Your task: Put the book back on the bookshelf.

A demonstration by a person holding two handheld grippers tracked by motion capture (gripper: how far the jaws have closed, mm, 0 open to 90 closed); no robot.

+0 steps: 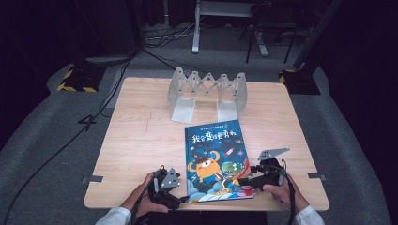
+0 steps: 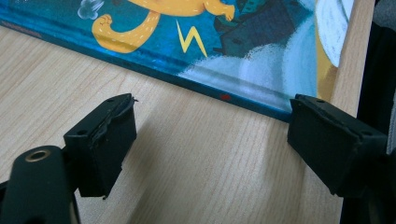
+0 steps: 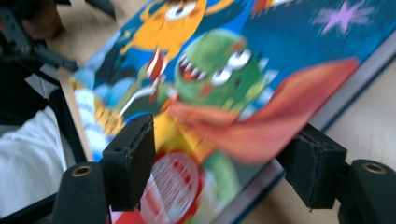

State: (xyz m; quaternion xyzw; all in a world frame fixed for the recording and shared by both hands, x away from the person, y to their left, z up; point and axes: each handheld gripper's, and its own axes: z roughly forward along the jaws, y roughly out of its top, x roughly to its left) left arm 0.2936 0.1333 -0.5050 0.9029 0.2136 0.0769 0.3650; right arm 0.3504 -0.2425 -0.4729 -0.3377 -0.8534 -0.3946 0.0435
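While the blue hardcover picture book [image 1: 217, 161] lies flat at the six o'clock edge of the pale wooden table [image 1: 136, 136], the left gripper [image 1: 165, 187] waits at its nine o'clock side, jaws apart and empty. The right gripper [image 1: 263, 177] straddles the three o'clock edge, jaws apart — a shallow bite there could let the cover slip, or nudge the book off the table's edge.

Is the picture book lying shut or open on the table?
Shut. The book lies flat on the table with its full front cover facing up; no inside pages are showing.
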